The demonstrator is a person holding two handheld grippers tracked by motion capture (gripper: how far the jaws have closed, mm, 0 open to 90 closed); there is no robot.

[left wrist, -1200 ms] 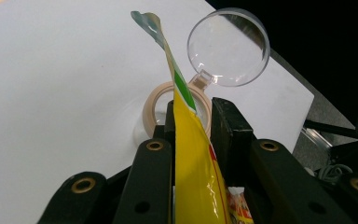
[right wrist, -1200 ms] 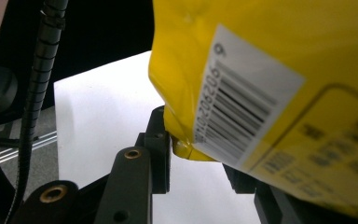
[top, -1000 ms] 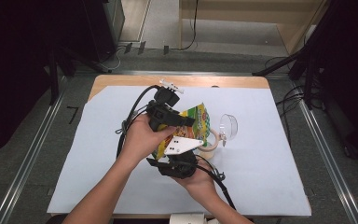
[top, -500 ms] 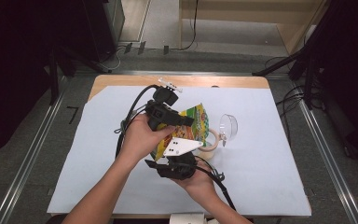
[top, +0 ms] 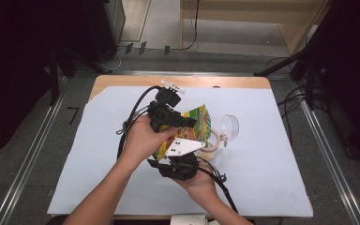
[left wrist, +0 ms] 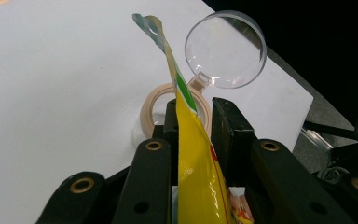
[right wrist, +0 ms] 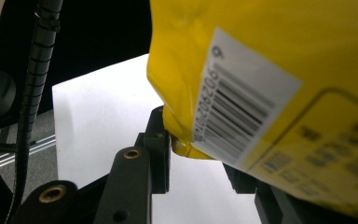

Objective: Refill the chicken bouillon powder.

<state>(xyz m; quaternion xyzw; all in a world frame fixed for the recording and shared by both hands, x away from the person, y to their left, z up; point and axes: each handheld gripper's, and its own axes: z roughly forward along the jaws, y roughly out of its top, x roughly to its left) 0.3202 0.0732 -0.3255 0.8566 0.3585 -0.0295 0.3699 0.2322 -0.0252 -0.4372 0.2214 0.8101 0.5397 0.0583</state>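
A yellow snack bag point(top: 199, 119) hangs in the air over the middle of the table, held from two sides. My left gripper point(top: 186, 123) comes in from the left, and in the left gripper view point(left wrist: 193, 119) its jaws are closed on the bag point(left wrist: 196, 177), whose sealed top edge sticks out past them. My right gripper point(top: 179, 154) sits just below, under its white three-cornered plate. In the right gripper view point(right wrist: 198, 154) the bag's point(right wrist: 261, 70) lower corner, with a barcode, is pinched between the jaws; the bag hides the right jaw.
A clear round plastic scoop point(top: 229, 127) point(left wrist: 226, 49) lies on the white sheet point(top: 272, 159) right of the bag. A roll of beige tape point(top: 212, 140) point(left wrist: 148, 107) lies beside it, under the bag. Cables trail off both grippers toward the near edge.
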